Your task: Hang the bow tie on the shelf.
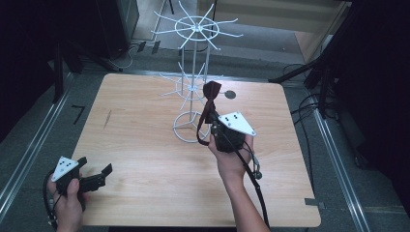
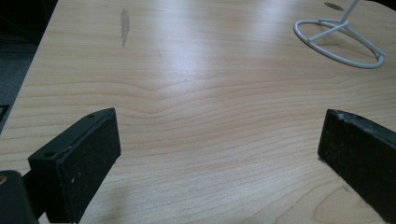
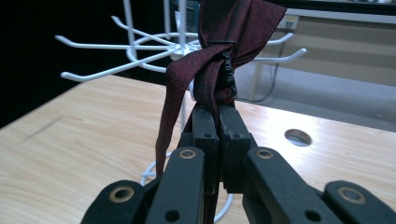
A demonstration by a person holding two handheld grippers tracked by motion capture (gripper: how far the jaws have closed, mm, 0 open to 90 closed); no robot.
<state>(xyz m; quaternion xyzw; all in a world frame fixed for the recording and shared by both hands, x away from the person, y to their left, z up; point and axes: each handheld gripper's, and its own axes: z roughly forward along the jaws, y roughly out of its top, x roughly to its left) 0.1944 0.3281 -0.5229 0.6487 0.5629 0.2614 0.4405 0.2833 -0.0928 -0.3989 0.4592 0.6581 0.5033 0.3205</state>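
The right tongs (image 1: 211, 126) are clamping a dark red bow tie (image 1: 211, 93) at its knot, with the jaws pressed fully together on the fabric, as the right gripper view confirms (image 3: 219, 116). Gripping at the knot is keeping the bow upright above the jaws while the neck strap (image 1: 199, 133) is hanging free in a loop below.

The bow tie is being held in the air just in front of the white wire display rack (image 1: 193, 72), at roughly the 12 o'clock position from the right hand (image 1: 231, 162) and close to the rack's lower ring of hooks (image 3: 112, 53). This placement probably suits hanging the strap over one hook.

The left tongs (image 1: 94, 171) are resting at the 8 o'clock corner of the bench (image 1: 145, 159), jaws spread wide and gripping nothing. The left gripper view is showing bare wood between them and the rack's base ring (image 2: 341, 44) at 1 o'clock, well apart.
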